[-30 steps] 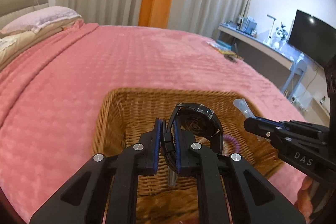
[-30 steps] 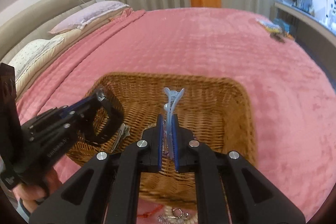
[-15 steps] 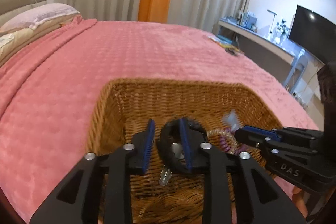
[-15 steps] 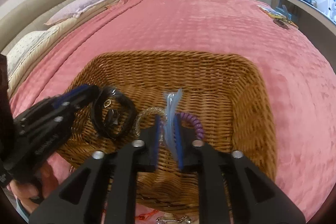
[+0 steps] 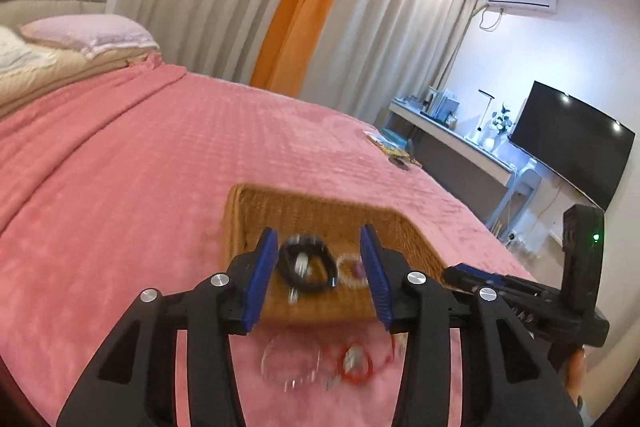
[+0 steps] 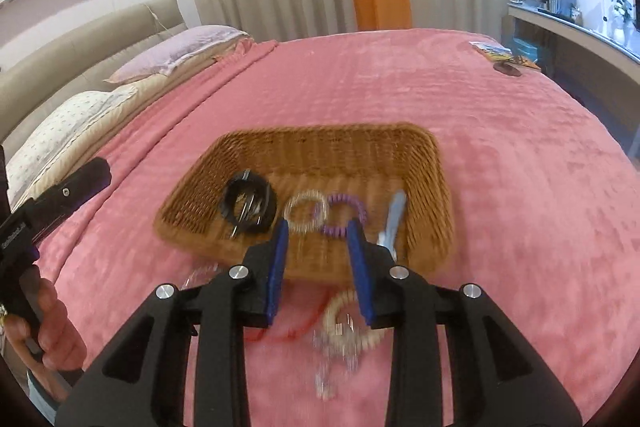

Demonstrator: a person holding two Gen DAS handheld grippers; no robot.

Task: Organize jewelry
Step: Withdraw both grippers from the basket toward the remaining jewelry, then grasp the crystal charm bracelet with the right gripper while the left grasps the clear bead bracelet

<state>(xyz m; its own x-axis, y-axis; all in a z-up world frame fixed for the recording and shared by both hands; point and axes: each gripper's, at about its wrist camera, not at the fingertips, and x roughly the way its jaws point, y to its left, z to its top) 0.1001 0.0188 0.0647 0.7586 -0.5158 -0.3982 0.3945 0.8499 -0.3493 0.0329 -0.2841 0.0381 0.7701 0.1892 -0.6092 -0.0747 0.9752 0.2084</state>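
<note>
Wicker basket (image 6: 424, 163), left to right: black watch (image 6: 248, 205), clear coil ring (image 6: 306, 215), purple coil tie (image 6: 346, 215), blue clip (image 6: 392, 223). Outstanding on the near bedspread: red cord (image 6: 304, 325), cream coil (image 6: 352, 321). Left gripper (image 5: 320, 273) and right gripper (image 6: 318, 267) both spread, empty.

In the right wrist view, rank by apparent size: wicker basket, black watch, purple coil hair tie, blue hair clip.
1. Wicker basket, clearly largest.
2. Black watch.
3. Purple coil hair tie and blue hair clip: too alike and motion-blurred to rank.
</note>
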